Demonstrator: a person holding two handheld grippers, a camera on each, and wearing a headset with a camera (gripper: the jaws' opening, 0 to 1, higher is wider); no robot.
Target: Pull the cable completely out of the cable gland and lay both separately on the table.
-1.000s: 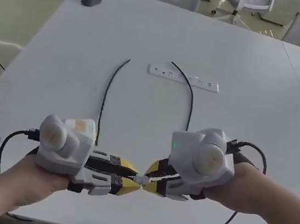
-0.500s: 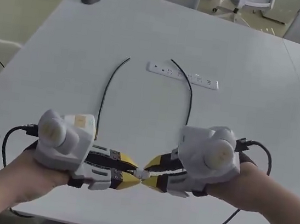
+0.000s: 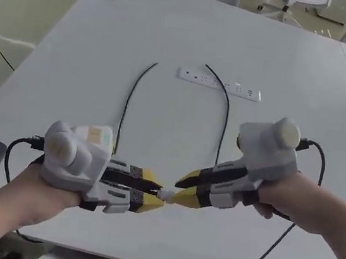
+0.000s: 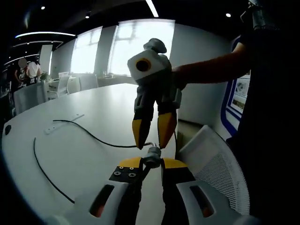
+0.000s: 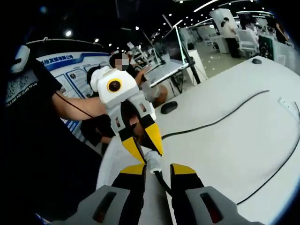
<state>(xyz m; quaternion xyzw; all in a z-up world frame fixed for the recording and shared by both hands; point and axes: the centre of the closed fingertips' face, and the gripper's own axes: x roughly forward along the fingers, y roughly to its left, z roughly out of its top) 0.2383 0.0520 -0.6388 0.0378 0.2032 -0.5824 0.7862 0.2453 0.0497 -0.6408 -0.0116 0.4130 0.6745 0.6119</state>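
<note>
Over the bench's (image 3: 173, 27) 6 o'clock edge, the left claw (image 3: 154, 196) is clamped on the cable gland (image 3: 166, 194). The right claw (image 3: 182, 188), at its 3 o'clock, straddles the cable (image 3: 225, 120) right beside it; whether it pinches cannot be told. A good pull would need a firm pinch and a straight draw toward 3 o'clock, gland held unmoving. The left claw's sticker (image 3: 99, 136) is too blurred to read.

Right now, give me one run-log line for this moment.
left gripper shut on cable gland | right gripper at its other end, grip unclear | cable not yet out | gland held above table
</note>
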